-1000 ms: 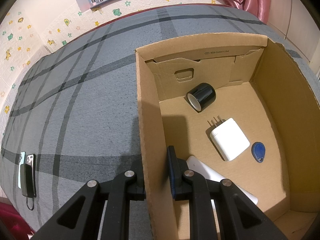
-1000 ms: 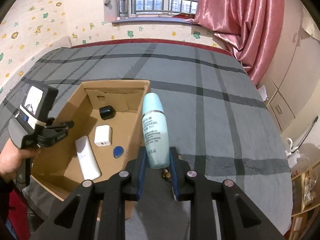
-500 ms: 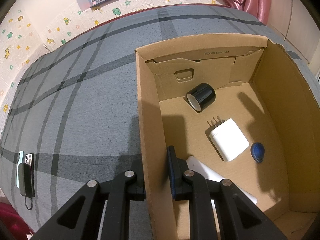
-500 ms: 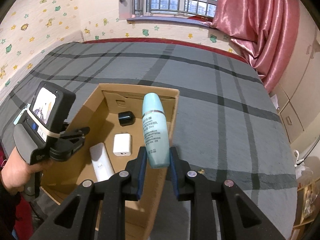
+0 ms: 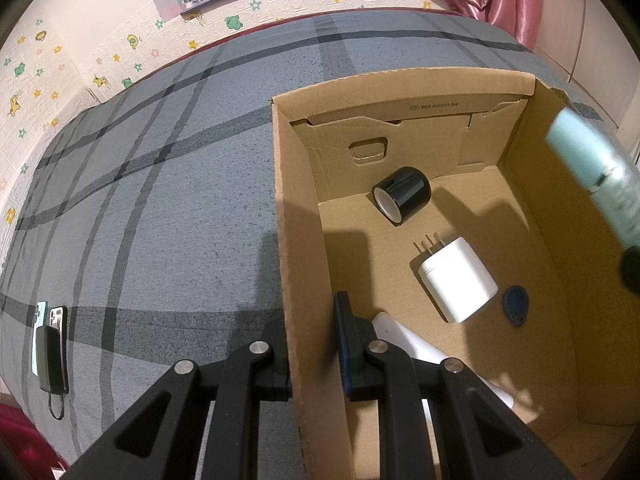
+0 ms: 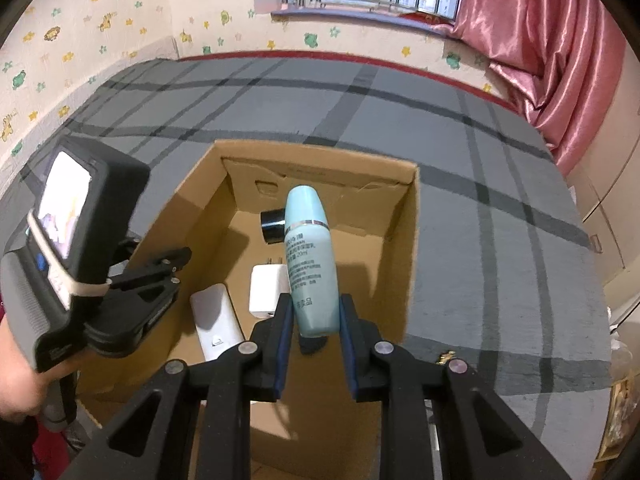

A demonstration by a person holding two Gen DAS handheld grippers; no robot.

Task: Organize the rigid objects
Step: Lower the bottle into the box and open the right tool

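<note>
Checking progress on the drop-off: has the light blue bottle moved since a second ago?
Yes. The light blue bottle, clamped in the right gripper, has travelled from beside the cardboard box to over it.

Left wrist view: teal bottle (image 5: 596, 176) blurred, cut by right edge; white flat device (image 5: 404, 340) partly hidden behind left hand-held gripper (image 5: 312, 344).

Warm indoor light, fisheye-bent edges, motion-blurred bottle (image 5: 600, 176), soft shadows
</note>
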